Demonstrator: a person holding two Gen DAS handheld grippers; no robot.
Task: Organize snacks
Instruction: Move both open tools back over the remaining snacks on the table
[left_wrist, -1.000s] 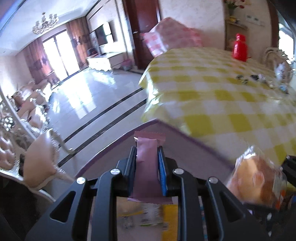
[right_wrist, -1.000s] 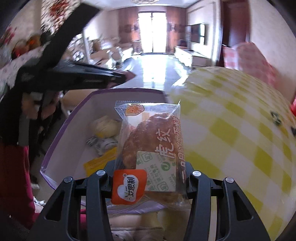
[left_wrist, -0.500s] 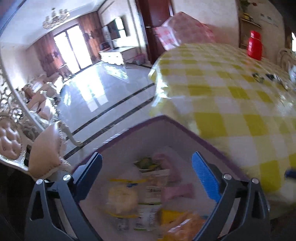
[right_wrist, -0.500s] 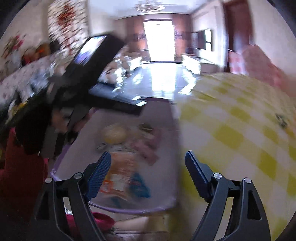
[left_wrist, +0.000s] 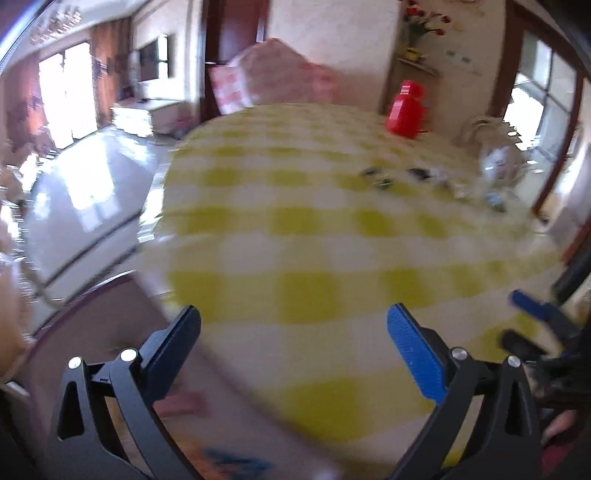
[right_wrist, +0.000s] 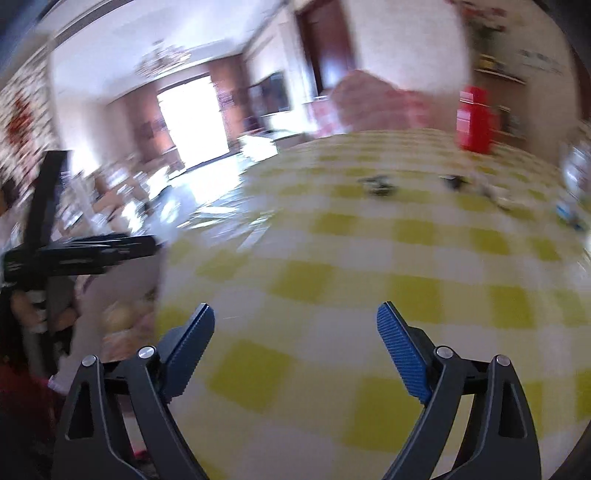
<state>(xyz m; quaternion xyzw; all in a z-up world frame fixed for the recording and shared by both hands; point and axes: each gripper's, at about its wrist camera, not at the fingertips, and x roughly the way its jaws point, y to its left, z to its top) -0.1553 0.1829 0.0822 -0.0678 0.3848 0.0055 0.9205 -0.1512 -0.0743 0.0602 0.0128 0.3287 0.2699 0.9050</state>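
My left gripper (left_wrist: 293, 325) is open and empty over the near edge of the yellow-checked table (left_wrist: 314, 229). The purple-rimmed box (left_wrist: 92, 325) lies low at its left, with blurred snack packets (left_wrist: 181, 402) inside. My right gripper (right_wrist: 295, 325) is open and empty over the table (right_wrist: 406, 258). The box with snacks (right_wrist: 122, 321) shows blurred at its lower left. Small dark wrapped snacks (left_wrist: 380, 179) lie far across the table; they also show in the right wrist view (right_wrist: 376, 184). The right gripper shows at the right edge of the left wrist view (left_wrist: 532, 321).
A red bottle (left_wrist: 404, 110) stands at the table's far side, also in the right wrist view (right_wrist: 474, 118). A clear bag (left_wrist: 498, 166) lies at the far right. A pink-checked chair back (left_wrist: 273, 77) is behind the table. The left gripper's body (right_wrist: 74, 251) is at the left.
Both grippers opened and dropped their snacks, the pink bar and the bread packet, into the box. Both then swung right, away from the box and toward the table.
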